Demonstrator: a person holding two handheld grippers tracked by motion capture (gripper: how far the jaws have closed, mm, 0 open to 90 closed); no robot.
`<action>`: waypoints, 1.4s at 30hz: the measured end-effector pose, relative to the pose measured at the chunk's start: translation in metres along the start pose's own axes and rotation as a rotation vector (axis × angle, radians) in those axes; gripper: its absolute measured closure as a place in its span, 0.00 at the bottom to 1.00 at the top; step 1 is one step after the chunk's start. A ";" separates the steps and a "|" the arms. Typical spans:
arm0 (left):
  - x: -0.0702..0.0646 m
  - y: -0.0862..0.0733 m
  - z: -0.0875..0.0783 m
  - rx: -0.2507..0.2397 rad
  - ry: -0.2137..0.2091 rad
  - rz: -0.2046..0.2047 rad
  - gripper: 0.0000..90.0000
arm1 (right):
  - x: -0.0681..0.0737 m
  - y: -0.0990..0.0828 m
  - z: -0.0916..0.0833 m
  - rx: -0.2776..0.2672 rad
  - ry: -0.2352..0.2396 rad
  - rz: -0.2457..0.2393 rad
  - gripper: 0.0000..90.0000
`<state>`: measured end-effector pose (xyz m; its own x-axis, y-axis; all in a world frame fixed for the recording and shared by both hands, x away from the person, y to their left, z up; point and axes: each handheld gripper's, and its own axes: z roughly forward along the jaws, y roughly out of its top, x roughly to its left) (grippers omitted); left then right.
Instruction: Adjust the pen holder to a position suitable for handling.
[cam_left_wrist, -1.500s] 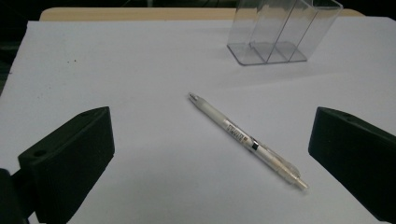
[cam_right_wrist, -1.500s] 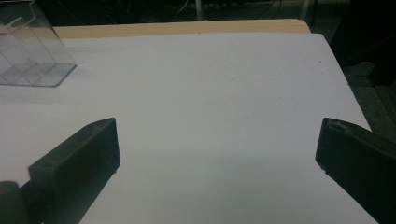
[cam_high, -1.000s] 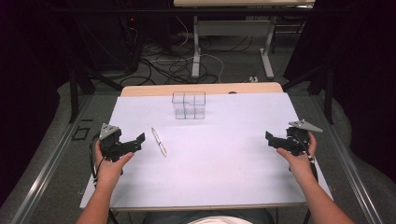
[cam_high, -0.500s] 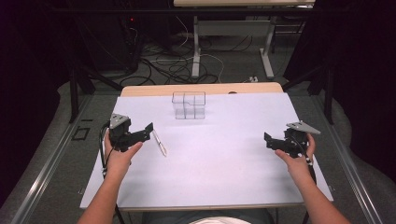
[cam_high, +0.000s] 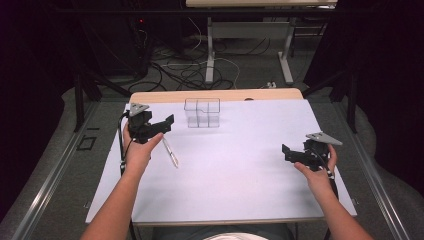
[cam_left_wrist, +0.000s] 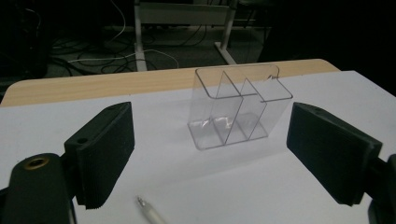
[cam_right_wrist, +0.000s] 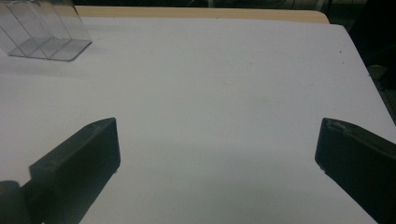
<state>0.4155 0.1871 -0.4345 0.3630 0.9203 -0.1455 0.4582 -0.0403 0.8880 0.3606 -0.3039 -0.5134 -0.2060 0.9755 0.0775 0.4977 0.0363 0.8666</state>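
Item: pen (cam_high: 169, 152), slim and pale, lay on the white surface (cam_high: 240, 190) toward its left edge, its near end angled toward the near edge. In the left gripper view the pen's tip (cam_left_wrist: 148, 213) showed just below and between the jaws, untouched.

Item: left gripper (cam_high: 159, 126), held in the person's left hand (cam_high: 137, 152), hovered above the pen's far end and pointed toward the far edge. Its jaws had just been closing a little, yet stood well apart with nothing between them.

Item: right gripper (cam_high: 290, 153), held near the right edge, jaws wide apart over bare surface (nothing near them).

Item: clear organiser (cam_high: 202, 112), an upright see-through box with several compartments, stood by the far edge, a little left of centre, apart from the pen; all compartments looked vacant.

Risk, as judged: the pen was thin and round, so a descent slightly off line could have nudged it rolling toward the left edge. Jaws closing on one end only might have let it pivot and slip. The organiser looked light; a bump from gripper or pen could have tipped or shoved it.
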 end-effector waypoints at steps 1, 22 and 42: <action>-0.001 0.003 0.001 0.000 0.000 0.002 0.17 | 0.000 0.000 0.000 0.001 0.003 0.001 0.00; -0.014 0.048 0.038 0.014 0.025 -0.007 0.23 | -0.002 -0.002 0.000 0.008 0.005 0.013 0.00; -0.026 0.058 0.080 0.041 0.063 0.057 0.42 | -0.001 -0.004 0.001 0.013 0.009 0.026 0.00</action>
<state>0.4980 0.1293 -0.4140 0.3385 0.9386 -0.0668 0.4714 -0.1076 0.8753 0.3594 -0.3049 -0.5170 -0.2004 0.9741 0.1047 0.5136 0.0134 0.8579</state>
